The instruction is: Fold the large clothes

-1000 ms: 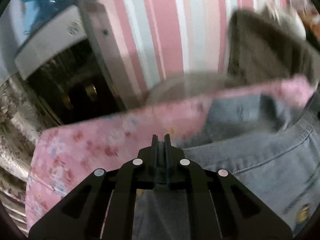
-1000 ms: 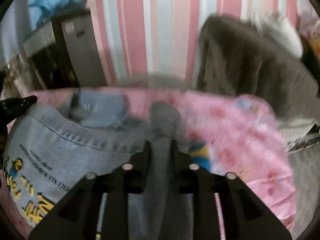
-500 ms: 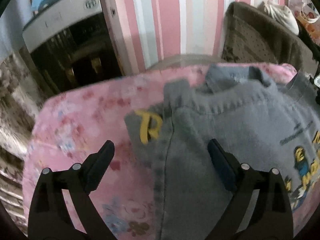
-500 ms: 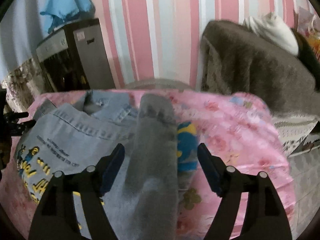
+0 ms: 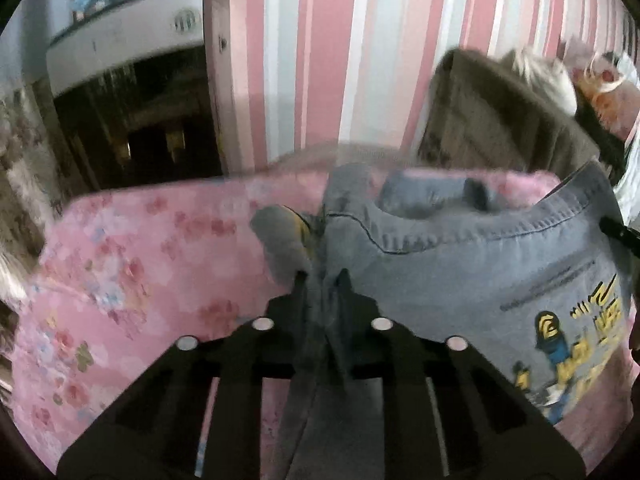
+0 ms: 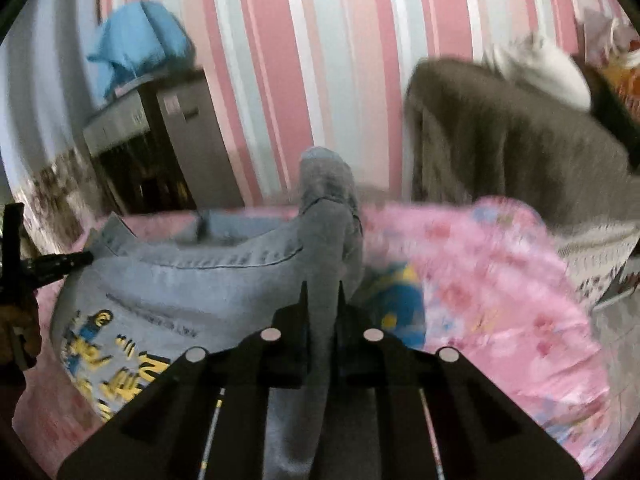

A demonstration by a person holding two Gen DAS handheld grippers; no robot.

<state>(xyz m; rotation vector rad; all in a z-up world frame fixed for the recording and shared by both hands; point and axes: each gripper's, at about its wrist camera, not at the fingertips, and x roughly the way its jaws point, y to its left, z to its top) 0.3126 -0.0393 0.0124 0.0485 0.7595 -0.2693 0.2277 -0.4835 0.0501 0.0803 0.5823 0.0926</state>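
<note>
A grey-blue shirt with a yellow and blue cartoon print lies on a pink floral bed cover. My left gripper is closing its jaws, and its pads pinch a ridge of the shirt's left side beside the folded sleeve. My right gripper is shut on a bunched fold of the shirt, which stands up past its fingertips. The collar lies toward the far edge of the bed cover. The left gripper's tip shows at the left edge of the right wrist view.
A pink, white and pale blue striped wall rises behind the bed. A dark cabinet with a white top stands at the left, blue cloth on it. A brown covered seat with a white cloth stands at the right.
Both grippers let go of the shirt and opened wide half a second ago, then closed again on folds of it. Both hands rose a little, lifting the fabric.
</note>
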